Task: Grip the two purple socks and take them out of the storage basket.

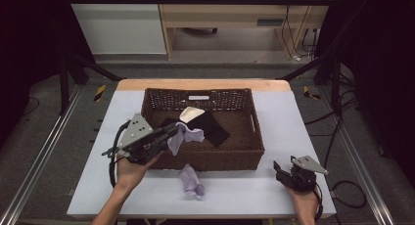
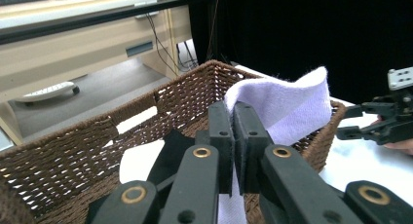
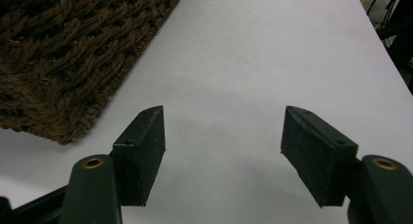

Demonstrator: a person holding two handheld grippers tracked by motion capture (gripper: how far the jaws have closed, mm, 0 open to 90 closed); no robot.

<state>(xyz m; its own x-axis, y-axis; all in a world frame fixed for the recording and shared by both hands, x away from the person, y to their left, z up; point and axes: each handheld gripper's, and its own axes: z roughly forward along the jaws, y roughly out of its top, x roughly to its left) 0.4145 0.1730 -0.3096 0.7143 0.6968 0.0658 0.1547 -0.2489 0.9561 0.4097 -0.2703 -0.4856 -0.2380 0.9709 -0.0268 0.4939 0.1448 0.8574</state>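
My left gripper [image 1: 174, 131] hangs over the front left rim of a brown wicker basket [image 1: 205, 159], shut on a lilac sock [image 1: 187, 135] that droops over the rim. In the left gripper view the jaws [image 2: 233, 121] pinch the lilac sock [image 2: 292, 104] above the basket wall [image 2: 73, 151]. A second lilac sock [image 1: 191, 182] lies on the white table in front of the basket. Inside the basket lie a black cloth [image 1: 211, 127] and a cream piece [image 1: 191, 113]. My right gripper [image 1: 284, 163] rests at the table's front right, open [image 3: 221, 136] with nothing between its fingers.
The white tabletop [image 1: 274, 122] runs around the basket, whose corner [image 3: 63, 53] lies to the left of the right gripper. The right gripper [image 2: 375, 124] sits beyond the basket in the left gripper view. Past the table stand a wooden desk [image 1: 235, 14] and floor cables.
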